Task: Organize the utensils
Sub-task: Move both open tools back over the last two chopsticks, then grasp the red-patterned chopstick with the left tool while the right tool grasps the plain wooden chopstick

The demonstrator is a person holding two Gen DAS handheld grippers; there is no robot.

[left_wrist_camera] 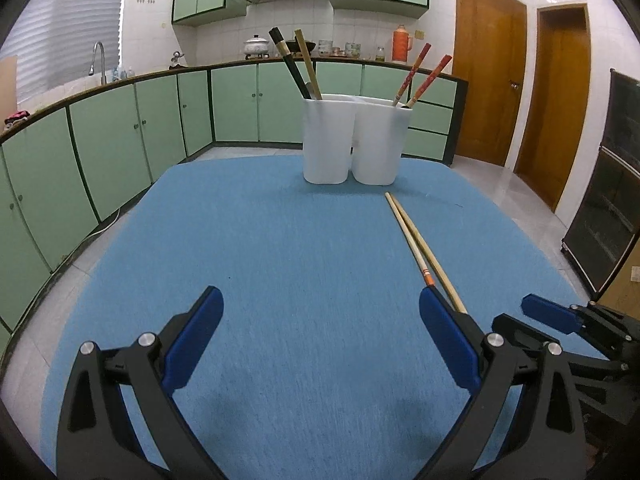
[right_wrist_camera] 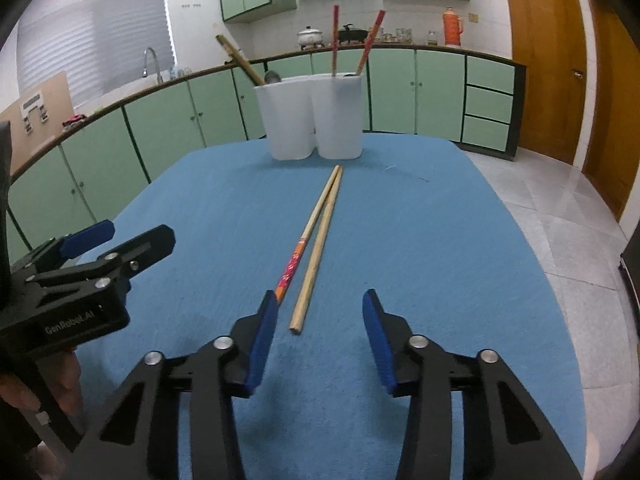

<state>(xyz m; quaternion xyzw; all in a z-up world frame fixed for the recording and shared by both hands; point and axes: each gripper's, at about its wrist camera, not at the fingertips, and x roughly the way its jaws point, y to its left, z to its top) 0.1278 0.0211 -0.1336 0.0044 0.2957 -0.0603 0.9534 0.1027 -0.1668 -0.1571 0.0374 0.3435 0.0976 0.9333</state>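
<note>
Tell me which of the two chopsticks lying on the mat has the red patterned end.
The red-patterned chopstick, nearer the left gripper; the plain chopstick beside it is bare wood.

table (right_wrist_camera: 400,240) blue | holder (right_wrist_camera: 312,120) white | patterned chopstick (right_wrist_camera: 294,264) red floral, tan tip | plain chopstick (right_wrist_camera: 314,264) tan | fingers (right_wrist_camera: 262,344) blue

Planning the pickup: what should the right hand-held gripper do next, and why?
Probably ease the right hand-held gripper forward and close on the plain chopstick: its near end lies between the open jaws, untouched, beside the red-patterned chopstick.
</note>
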